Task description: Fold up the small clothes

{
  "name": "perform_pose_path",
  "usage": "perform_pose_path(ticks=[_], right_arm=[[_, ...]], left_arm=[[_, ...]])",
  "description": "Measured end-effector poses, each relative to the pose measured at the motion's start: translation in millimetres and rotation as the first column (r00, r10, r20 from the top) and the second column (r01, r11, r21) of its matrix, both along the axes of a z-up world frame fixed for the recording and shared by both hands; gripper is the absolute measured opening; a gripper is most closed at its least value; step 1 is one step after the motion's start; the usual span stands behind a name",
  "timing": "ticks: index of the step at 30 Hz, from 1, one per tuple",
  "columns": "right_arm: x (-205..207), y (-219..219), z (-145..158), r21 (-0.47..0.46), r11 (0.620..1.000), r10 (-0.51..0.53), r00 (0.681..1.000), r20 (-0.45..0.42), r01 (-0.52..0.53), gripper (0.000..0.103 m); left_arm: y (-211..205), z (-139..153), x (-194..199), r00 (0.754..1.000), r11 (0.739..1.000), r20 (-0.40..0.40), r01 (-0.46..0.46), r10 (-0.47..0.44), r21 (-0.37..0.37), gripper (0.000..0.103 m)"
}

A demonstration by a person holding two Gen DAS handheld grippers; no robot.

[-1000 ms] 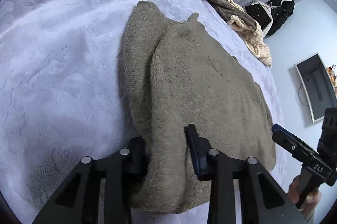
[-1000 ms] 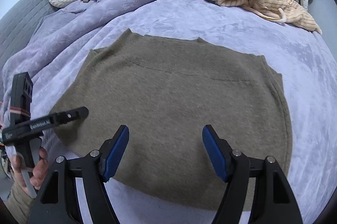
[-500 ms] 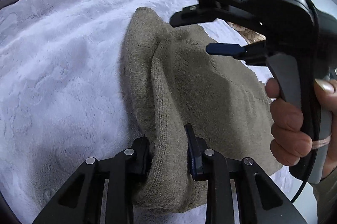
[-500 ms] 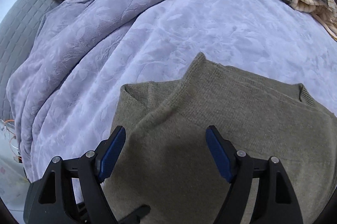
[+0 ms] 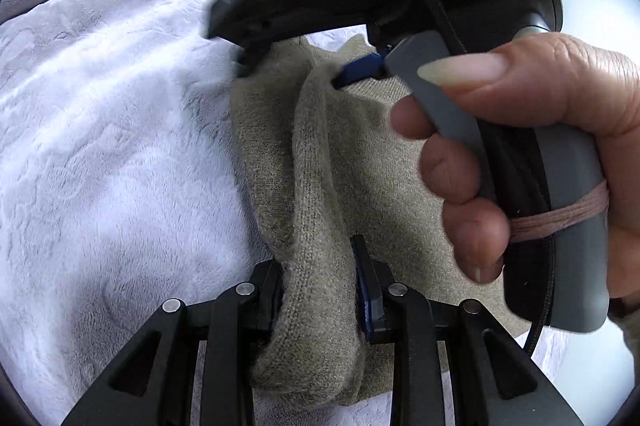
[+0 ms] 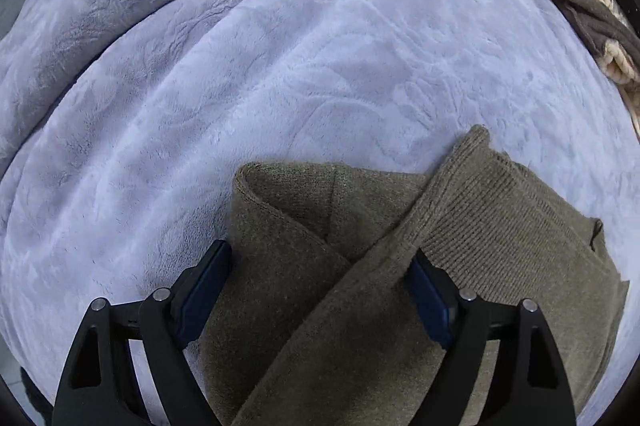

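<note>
The left gripper [image 5: 320, 290] pinches the sweater's [image 6: 500, 238] fold; the right gripper's [image 6: 320, 290] spread fingers, just closing, could snag only one layer.

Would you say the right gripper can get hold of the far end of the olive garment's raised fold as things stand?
Probably yes: the right gripper has been closing, straddling the olive garment with nothing between.

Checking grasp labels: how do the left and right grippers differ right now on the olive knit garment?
The left gripper is shut on a bunched fold of the olive knit garment; the right gripper stands wide, its jaws just closing, straddling the far folded edge without pinching it. The left holds the near edge, the right has come over the far one. Both have black fingers with blue pads and work the same garment on the lilac plush blanket.
</note>
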State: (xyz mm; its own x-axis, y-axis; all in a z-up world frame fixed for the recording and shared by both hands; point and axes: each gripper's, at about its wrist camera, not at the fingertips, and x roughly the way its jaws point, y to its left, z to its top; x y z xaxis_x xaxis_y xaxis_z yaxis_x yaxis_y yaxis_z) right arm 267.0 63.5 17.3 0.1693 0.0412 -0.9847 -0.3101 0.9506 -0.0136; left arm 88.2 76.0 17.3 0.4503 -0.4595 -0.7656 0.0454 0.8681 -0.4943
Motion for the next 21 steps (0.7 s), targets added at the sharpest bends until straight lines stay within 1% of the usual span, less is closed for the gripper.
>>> perform_pose_path(ticks=[1, 2, 3, 4, 7, 10, 14, 15, 21], right_arm=[[-1, 1, 1, -0.011, 1.000, 0.012, 1.000, 0.009, -0.012, 0.056], [0, 1, 3, -0.008, 1.000, 0.016, 1.000, 0.011, -0.016, 0.050], [0, -1, 6, 0.007, 1.000, 0.011, 1.000, 0.010, -0.011, 0.040], [0, -5, 9, 0.024, 1.000, 0.005, 1.000, 0.010, -0.005, 0.033], [-2, -20, 21, 0.096, 0.995, -0.010, 1.000, 0.008, 0.009, 0.023], [-7, -40, 37, 0.190, 0.981, -0.033, 0.999, 0.014, 0.030, 0.021], [-13, -64, 56, 0.302, 0.952, -0.066, 0.998, 0.023, 0.056, 0.020], [-15, -69, 60, 0.323, 0.945, -0.070, 0.997, 0.027, 0.058, 0.020], [-24, -101, 88, 0.409, 0.911, -0.088, 0.995, 0.051, 0.059, 0.020]], left_arm=[[0, 0, -2, 1.000, 1.000, 0.000, -0.002, 0.002, 0.001, 0.029], [-1, 1, -3, 1.000, 1.000, -0.001, -0.001, 0.001, -0.002, 0.026], [-2, 3, -6, 1.000, 1.000, 0.002, -0.001, 0.001, 0.000, 0.026], [-2, 6, -8, 1.000, 1.000, 0.004, 0.000, 0.000, 0.001, 0.024], [-6, 16, -13, 1.000, 1.000, 0.019, 0.005, -0.006, 0.023, 0.023], [-12, 29, -18, 0.999, 0.999, 0.042, 0.010, -0.012, 0.039, 0.023], [-27, 46, -26, 0.998, 0.997, 0.062, 0.020, -0.024, 0.069, 0.023], [-27, 49, -27, 0.997, 0.997, 0.067, 0.028, -0.033, 0.079, 0.023], [-60, 70, -33, 0.995, 0.987, 0.076, 0.057, -0.069, 0.150, 0.023]])
